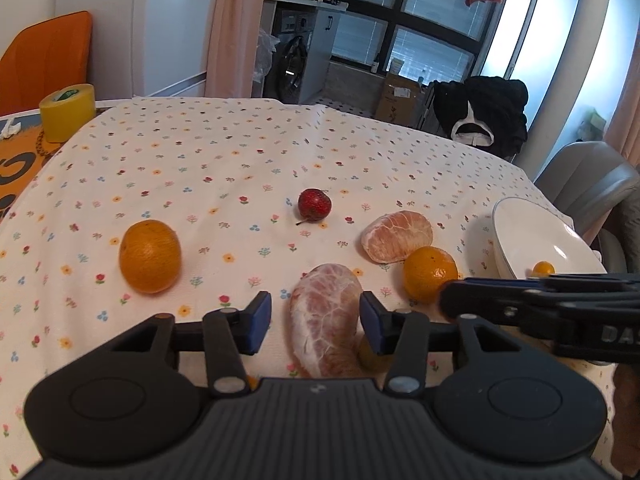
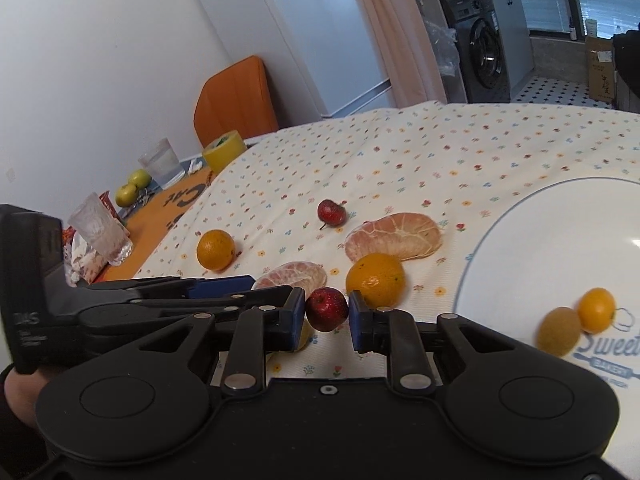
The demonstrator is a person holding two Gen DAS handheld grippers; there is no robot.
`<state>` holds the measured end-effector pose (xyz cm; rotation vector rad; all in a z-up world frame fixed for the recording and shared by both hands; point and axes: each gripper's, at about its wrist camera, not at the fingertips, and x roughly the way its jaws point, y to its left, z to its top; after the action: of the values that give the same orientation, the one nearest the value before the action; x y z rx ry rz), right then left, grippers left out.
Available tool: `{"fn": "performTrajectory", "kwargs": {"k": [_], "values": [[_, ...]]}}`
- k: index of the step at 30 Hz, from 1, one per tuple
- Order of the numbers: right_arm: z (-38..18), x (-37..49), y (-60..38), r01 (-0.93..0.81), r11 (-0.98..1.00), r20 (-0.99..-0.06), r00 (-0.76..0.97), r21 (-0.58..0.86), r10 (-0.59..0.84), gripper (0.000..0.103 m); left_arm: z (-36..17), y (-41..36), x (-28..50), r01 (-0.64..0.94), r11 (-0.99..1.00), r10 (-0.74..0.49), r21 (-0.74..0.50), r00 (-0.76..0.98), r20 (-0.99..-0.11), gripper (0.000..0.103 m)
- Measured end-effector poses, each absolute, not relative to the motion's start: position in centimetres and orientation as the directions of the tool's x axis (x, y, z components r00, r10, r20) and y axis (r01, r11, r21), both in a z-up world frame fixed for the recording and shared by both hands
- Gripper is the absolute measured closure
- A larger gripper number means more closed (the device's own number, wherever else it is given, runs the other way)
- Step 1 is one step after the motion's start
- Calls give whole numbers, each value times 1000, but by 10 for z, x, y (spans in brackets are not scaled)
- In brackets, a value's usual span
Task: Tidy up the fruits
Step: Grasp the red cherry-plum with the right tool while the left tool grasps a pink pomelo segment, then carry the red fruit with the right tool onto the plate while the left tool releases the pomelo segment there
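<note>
My left gripper (image 1: 316,322) is open, its fingers low on either side of a peeled pink citrus segment (image 1: 324,320) on the flowered cloth. My right gripper (image 2: 327,314) is shut on a small red fruit (image 2: 327,309), held just above the cloth left of the white plate (image 2: 520,240). The plate holds a small orange fruit (image 2: 596,309) and a greenish-brown one (image 2: 559,332). On the cloth lie an orange (image 1: 150,256), a tangerine (image 1: 430,274), a second peeled segment (image 1: 396,236) and another small red fruit (image 1: 315,204). A small yellow fruit (image 1: 370,356) is partly hidden under the left gripper's right finger.
A yellow tape roll (image 1: 68,112), two glasses (image 2: 160,164) and two green fruits (image 2: 134,188) stand on the orange mat at the table's left end. An orange chair (image 1: 44,60) is behind it and a grey chair (image 1: 588,180) is past the plate's edge.
</note>
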<state>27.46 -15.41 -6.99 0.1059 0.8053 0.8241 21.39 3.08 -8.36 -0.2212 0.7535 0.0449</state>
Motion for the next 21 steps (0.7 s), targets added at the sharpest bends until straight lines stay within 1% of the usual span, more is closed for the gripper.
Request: {"fn": "performTrajectory", "kwargs": {"k": [3,7,11,13,17,19,21], "values": [[-68,273,-162,-604,700,-592,422,381,686,81,-85,25,218,-111,980,-34,-165,722,-691,57],[-65,272,-171,-590,713,-586,443,378,678,81,-86,17,221,-100,988,-10,-115,713,-701,64],[-64,272,-179,-575,724,-581,459,382,672,81,-85,19,221,-105,987,-12,-121,705,-709,68],[-64,272,-182,-569,727,-579,465,384,670,81,-83,21,218,-111,985,-17,-136,712,-702,71],[-61,270,-189,-561,734,-571,481,383,665,81,-75,23,211,-110,982,-22,-153,738,-674,83],[-61,270,-193,-553,738,-568,488,386,663,81,-71,23,207,-104,983,-24,-154,749,-662,86],[-61,269,-196,-547,742,-566,494,388,660,81,-67,22,203,-101,983,-25,-156,758,-652,86]]}}
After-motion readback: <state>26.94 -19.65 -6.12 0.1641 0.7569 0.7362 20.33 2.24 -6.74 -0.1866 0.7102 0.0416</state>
